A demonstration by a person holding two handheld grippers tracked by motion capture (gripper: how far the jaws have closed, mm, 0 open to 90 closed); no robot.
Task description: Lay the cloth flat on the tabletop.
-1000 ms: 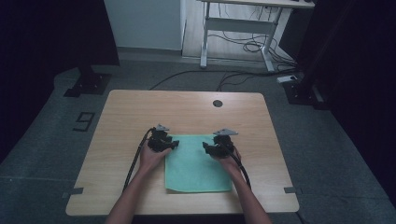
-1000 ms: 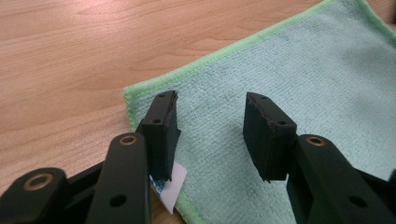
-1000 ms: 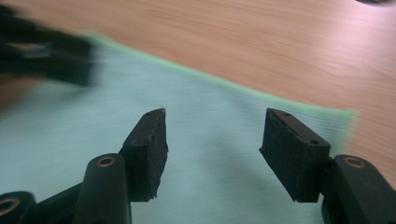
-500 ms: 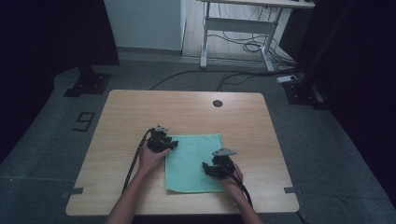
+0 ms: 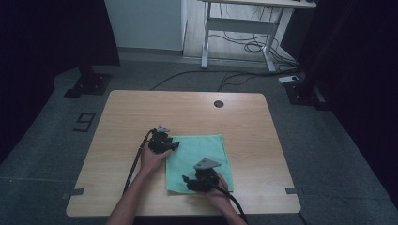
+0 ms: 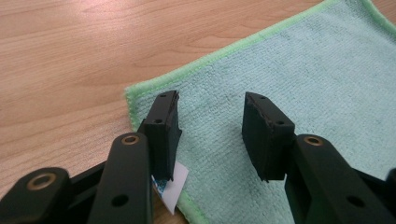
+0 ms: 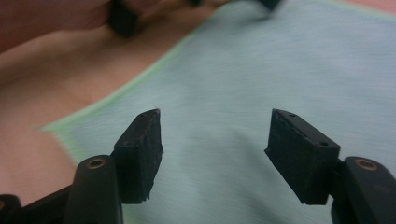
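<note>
**Green cloth flat on table, both grippers open over it**

The green cloth (image 5: 199,161) lay spread flat on the near middle of the wooden table (image 5: 187,112), squarely in front of the person, its far edge roughly level with the left hand. No fold or lifted corner was visible; it looked laid out for folding or corner-grabbing, judging from where the tools sat.

The left gripper (image 5: 172,146) sat at the cloth's far left corner. In the left gripper view its jaws stood apart over the weave just inside the bright green hem, a white label (image 6: 172,190) poking out under the left jaw. Nothing was pinched. Likely parked there to pin or take that corner once the other hand was set.

The right gripper (image 5: 188,180) was over the near part of the cloth, pointing toward the near left corner. In the right gripper view its jaws were wide, had just been opening further, with only cloth beneath them and none between the pads. The picture was blurred, consistent with a hand on the move. Probable aim: the near left corner, to match the left hand's corner.

A round grommet hole (image 5: 218,103) sat at the table's far edge, well apart from the work. A second desk (image 5: 244,28) with loose cables stood beyond.
</note>
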